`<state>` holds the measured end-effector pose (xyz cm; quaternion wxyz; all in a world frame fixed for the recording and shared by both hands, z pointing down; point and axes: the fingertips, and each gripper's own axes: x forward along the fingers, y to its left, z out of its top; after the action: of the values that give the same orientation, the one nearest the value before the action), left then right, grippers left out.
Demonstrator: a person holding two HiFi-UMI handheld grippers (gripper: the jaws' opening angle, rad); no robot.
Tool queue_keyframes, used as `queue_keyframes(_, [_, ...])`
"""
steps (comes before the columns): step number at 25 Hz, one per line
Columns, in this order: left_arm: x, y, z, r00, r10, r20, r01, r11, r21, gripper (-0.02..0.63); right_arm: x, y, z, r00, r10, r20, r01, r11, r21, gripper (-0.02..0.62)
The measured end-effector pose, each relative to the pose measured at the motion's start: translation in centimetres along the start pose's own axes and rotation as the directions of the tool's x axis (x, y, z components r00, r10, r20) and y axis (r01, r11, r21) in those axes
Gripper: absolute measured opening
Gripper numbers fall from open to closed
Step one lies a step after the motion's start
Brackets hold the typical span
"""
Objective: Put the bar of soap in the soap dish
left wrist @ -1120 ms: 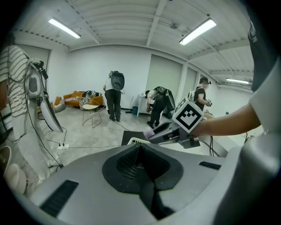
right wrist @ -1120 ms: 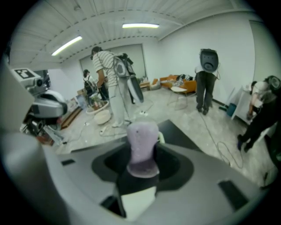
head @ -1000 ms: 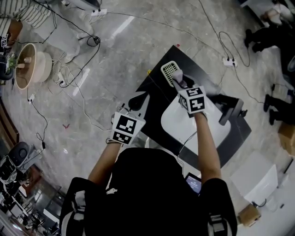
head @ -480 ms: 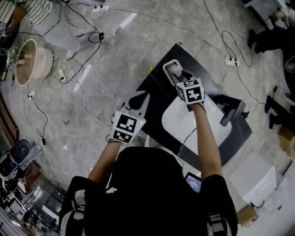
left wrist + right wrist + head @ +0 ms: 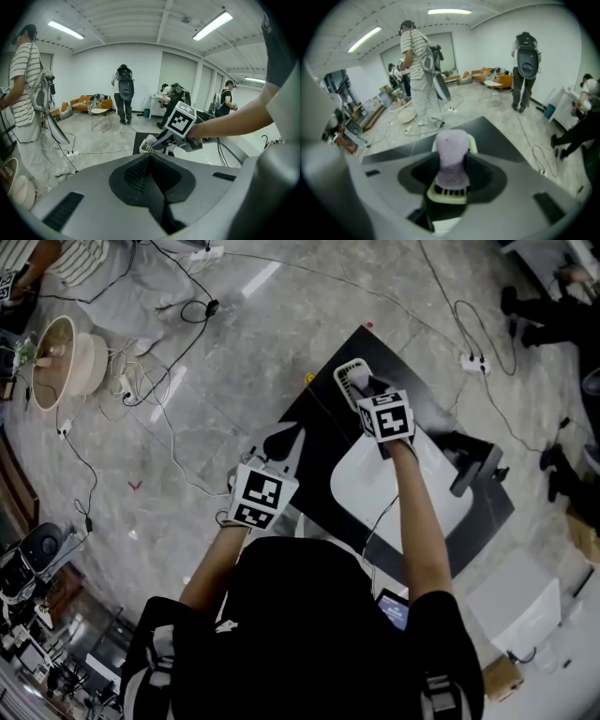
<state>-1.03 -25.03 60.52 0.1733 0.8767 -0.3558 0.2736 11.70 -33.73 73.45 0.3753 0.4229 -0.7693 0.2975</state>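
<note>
A pale green slotted soap dish [image 5: 347, 381] stands on the black table [image 5: 314, 423] beyond a white basin [image 5: 370, 493]. My right gripper [image 5: 367, 393] hangs right over the dish, shut on a lavender bar of soap [image 5: 451, 157]. In the right gripper view the bar stands between the jaws, its lower end above the dish [image 5: 446, 193]; whether they touch is unclear. My left gripper [image 5: 279, 443] is shut and empty at the table's left corner. Its view shows the right gripper's marker cube [image 5: 181, 120] and the dish [image 5: 148, 146].
A dark faucet-like fitting [image 5: 472, 468] stands at the basin's right. Cables [image 5: 141, 395] and a power strip [image 5: 469, 362] lie on the marble floor, with a round basket [image 5: 58, 367] at far left. Several people stand around the room.
My right gripper with the soap has moved a little farther away, over the soap dish. The left gripper has barely shifted.
</note>
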Motion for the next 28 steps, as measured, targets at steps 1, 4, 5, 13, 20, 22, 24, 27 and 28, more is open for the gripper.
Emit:
queue_keyframes(1, [0.0,0.0,-0.1,1.0,0.0,-0.002,0.0,1.0,-0.001,0.025,0.1,0.0,0.1,1.0,-0.003,-0.001,0.003,1.0,0.001,0.202])
queue_keyframes(4, [-0.1,0.1,-0.3,1.0,-0.001,-0.006,0.001,1.0,-0.008,0.026,0.2,0.0,0.2,1.0,-0.007,-0.005,0.007,1.0,0.008,0.202])
queue_keyframes(5, [-0.1,0.1,-0.4,1.0,-0.001,-0.006,0.001,1.0,-0.009,0.025,0.3,0.0,0.2,1.0,-0.007,-0.01,0.007,1.0,0.009,0.202])
queue_keyframes(13, [0.0,-0.1,-0.2,1.0,-0.005,-0.006,0.005,1.0,-0.01,0.025,1.0,-0.1,0.1,0.999,-0.008,-0.045,0.008,1.0,0.013,0.201])
queue_keyframes(20, [-0.2,0.3,0.1,1.0,-0.004,0.0,0.004,1.0,-0.019,0.026,1.0,0.1,0.1,0.998,-0.013,-0.065,0.014,1.0,0.016,0.199])
queue_keyframes(22, [-0.3,0.3,0.1,1.0,-0.006,0.0,0.006,1.0,-0.017,0.026,0.9,0.1,0.2,0.998,-0.02,-0.062,0.021,1.0,0.016,0.199])
queue_keyframes(24, [-0.4,0.4,0.3,1.0,-0.007,0.002,0.007,1.0,-0.012,0.026,0.8,0.0,0.4,0.998,-0.027,-0.049,0.028,0.999,0.019,0.199])
queue_keyframes(27, [-0.6,0.6,0.7,1.0,-0.003,0.012,0.003,1.0,-0.01,0.025,0.3,0.0,0.8,0.999,-0.03,-0.024,0.031,0.999,0.029,0.199])
queue_keyframes(28, [-0.7,0.7,0.9,1.0,-0.001,0.017,0.001,1.0,-0.01,0.025,0.1,0.1,0.9,0.999,-0.031,-0.018,0.032,0.999,0.032,0.199])
